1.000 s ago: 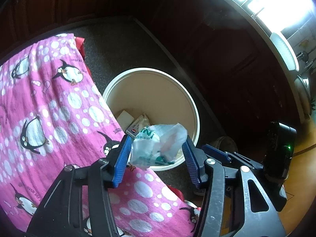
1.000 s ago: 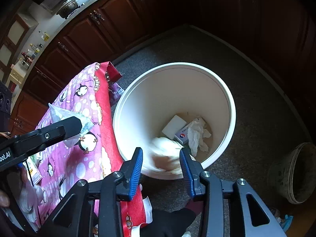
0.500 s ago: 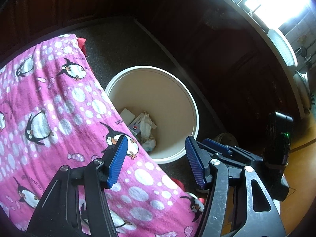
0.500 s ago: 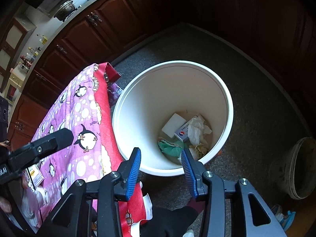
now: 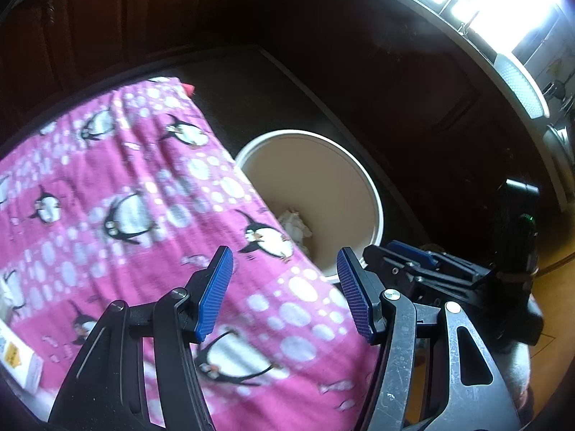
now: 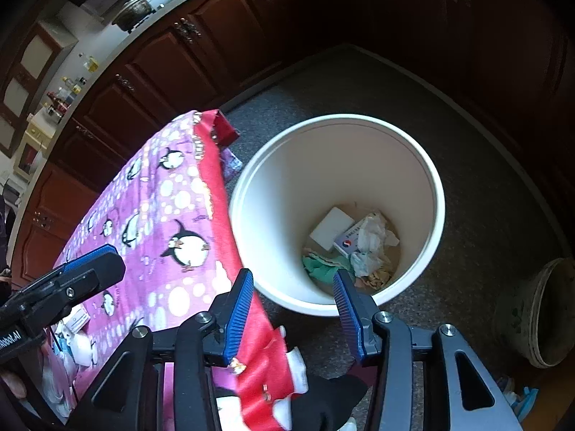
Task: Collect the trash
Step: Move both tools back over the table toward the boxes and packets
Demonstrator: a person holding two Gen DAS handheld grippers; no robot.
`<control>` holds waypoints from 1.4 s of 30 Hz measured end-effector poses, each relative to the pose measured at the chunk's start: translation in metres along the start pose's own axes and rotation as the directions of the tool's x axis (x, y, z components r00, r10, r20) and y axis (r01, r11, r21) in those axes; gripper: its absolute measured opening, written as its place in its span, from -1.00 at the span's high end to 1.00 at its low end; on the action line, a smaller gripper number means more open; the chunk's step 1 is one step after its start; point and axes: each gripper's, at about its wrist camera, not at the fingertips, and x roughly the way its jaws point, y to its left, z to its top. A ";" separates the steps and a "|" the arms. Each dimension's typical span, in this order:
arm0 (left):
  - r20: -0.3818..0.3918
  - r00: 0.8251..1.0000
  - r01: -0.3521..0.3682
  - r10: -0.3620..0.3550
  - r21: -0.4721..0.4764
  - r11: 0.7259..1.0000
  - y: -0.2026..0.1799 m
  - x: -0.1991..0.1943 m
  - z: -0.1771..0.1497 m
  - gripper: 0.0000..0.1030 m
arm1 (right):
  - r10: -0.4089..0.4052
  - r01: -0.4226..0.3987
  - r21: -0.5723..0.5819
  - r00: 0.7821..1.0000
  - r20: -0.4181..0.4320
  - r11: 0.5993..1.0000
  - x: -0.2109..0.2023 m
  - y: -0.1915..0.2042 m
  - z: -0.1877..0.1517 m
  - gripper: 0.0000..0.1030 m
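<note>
A white round bin [image 6: 424,165] stands on the floor beside the table and also shows in the left wrist view [image 5: 373,194]. In it lie crumpled tissue [image 6: 373,240], a white card [image 6: 332,228], a small printed box [image 6: 346,242] and a green wad [image 6: 318,267]. My right gripper [image 6: 293,312] is open and empty above the bin's near rim. My left gripper [image 5: 284,287] is open and empty over the pink penguin cloth [image 5: 125,215]; it shows at the left of the right wrist view [image 6: 86,269].
Small packets and white scraps [image 6: 77,327] lie on the cloth [image 6: 158,215] at lower left; a small box [image 5: 18,359] lies near the left edge. Dark wooden cabinets [image 6: 172,57] ring the floor. A worn pot [image 6: 539,312] stands on the floor at right.
The left gripper let go of a plastic bag, which dropped into the bin, then drew back over the table. The right gripper's white wad also fell in. Both stay open.
</note>
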 end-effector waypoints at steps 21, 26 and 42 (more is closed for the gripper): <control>0.071 0.989 -0.121 0.134 -0.157 0.980 0.099 -0.109 -0.056 -0.14 | 0.132 -0.143 -0.247 0.990 -0.058 0.958 0.007 0.141 -0.018 -0.15; 0.085 0.981 -0.151 0.174 -0.229 0.962 0.138 -0.141 -0.074 -0.14 | 0.163 -0.193 -0.325 0.980 -0.118 0.926 0.021 0.184 -0.035 -0.15; 0.085 0.958 -0.195 0.275 -0.511 0.837 0.273 -0.219 -0.140 -0.15 | 0.309 -0.436 -0.434 0.891 -0.333 0.788 0.092 0.330 -0.067 -0.21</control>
